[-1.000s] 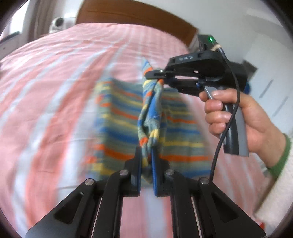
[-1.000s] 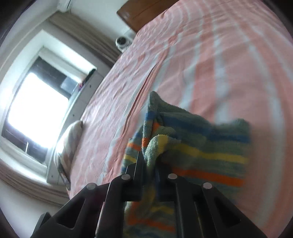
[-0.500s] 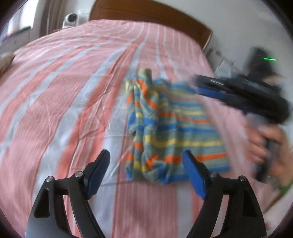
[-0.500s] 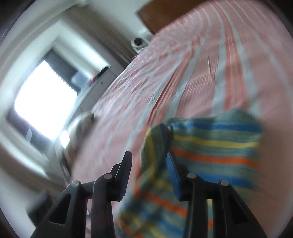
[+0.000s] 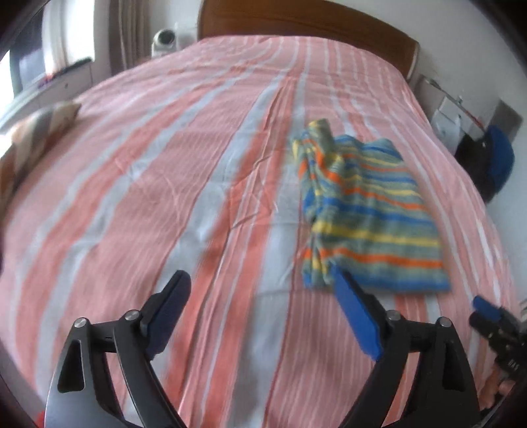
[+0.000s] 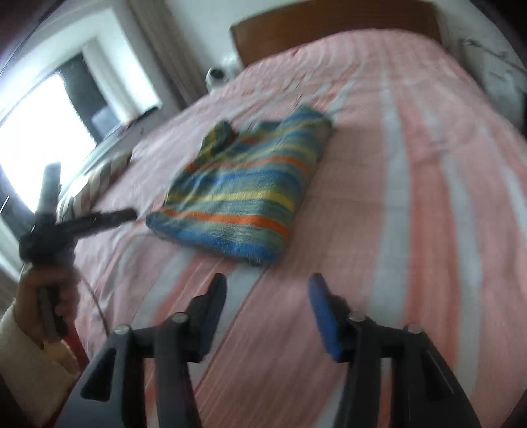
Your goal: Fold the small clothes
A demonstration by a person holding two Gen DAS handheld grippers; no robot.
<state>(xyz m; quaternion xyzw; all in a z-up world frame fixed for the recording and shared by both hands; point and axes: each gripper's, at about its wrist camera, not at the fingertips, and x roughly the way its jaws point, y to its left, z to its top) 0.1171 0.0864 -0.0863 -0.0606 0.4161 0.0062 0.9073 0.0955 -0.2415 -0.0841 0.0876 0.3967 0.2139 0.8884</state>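
A small knitted garment with blue, yellow, orange and green stripes (image 5: 369, 210) lies folded flat on the pink-and-white striped bedspread (image 5: 164, 184); its left edge is bunched. My left gripper (image 5: 263, 283) hovers in front of it and to its left, jaws wide and still opening, nothing between them. In the right wrist view the garment (image 6: 243, 194) lies ahead of my right gripper (image 6: 266, 286), whose jaws are opening and empty. The left gripper (image 6: 126, 215) shows there at the left, held by a hand (image 6: 49, 289).
A wooden headboard (image 5: 296, 19) closes the far end of the bed. A striped pillow (image 5: 36, 131) lies at the left edge by a bright window (image 6: 42, 138). Dark and blue items (image 5: 490, 161) sit beside the bed at the right. A white device (image 5: 164, 39) stands near the headboard.
Both grippers let go of the striped garment, which now lies folded on the bed. Both pulled back from it with jaws spreading; the right one moved far toward the near edge.
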